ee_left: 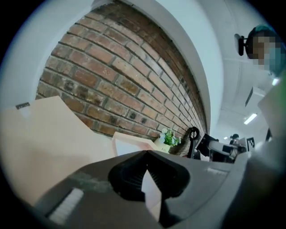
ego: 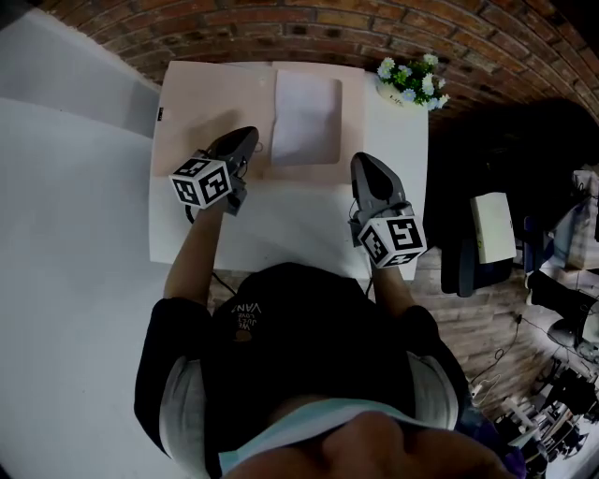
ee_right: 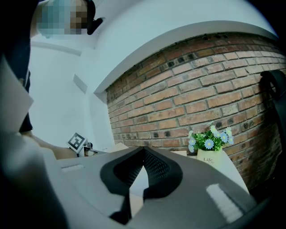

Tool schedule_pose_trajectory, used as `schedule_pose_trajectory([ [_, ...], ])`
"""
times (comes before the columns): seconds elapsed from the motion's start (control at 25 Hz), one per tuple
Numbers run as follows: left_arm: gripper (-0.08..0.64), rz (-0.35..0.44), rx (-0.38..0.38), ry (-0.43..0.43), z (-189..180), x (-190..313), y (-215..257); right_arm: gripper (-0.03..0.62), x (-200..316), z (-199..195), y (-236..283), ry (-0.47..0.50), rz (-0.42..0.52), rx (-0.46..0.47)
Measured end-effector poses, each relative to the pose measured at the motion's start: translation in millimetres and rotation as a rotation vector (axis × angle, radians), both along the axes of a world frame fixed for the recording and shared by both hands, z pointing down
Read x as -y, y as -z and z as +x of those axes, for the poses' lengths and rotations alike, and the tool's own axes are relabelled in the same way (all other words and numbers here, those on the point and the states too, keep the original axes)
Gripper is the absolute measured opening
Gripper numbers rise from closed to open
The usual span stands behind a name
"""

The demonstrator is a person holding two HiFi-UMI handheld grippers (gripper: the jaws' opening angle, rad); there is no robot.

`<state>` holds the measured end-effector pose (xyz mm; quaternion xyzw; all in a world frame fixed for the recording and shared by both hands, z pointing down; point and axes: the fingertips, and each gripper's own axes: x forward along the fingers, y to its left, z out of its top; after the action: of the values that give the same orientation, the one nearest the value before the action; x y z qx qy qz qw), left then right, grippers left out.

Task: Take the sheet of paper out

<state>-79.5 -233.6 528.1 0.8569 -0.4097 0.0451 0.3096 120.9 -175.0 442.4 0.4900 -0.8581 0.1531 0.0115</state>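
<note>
Between left gripper (ego: 251, 136), right gripper (ego: 364, 163); paper (ego: 306, 117) (apart)

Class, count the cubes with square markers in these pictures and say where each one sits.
2. One marker cube rides on the left gripper, the other on the right gripper. None looks hidden.

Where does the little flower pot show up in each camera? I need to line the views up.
Head view: flower pot at the top right, just below the brick wall.
Left gripper view: flower pot small, slightly right of centre, at the foot of the wall.
Right gripper view: flower pot right of centre, in the lower half, against the wall.
Shared landmark: the brick wall, directly behind the pot in all three.
</note>
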Motion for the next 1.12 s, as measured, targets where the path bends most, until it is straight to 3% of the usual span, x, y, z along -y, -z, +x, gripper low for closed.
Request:
schedule_pose_trajectory([
  [0.4, 0.032, -0.176, 0.017, -0.032, 8.7, 18.1, -45.8, -0.002, 8.8, 2.4, -11.0, 0.001, -0.027, 0.005],
  [0.72, 0.159, -0.308, 0.014, -0.089, 20.5, 23.3, -67.5, -0.002, 13.9, 3.9, -16.1, -0.003, -0.038, 0.011],
  [1.12, 0.22, -0.426, 0.02, -0.111, 28.0, 28.8, -92.5, -0.002, 19.0, 5.8, -20.8, -0.007, -0.047, 0.014],
])
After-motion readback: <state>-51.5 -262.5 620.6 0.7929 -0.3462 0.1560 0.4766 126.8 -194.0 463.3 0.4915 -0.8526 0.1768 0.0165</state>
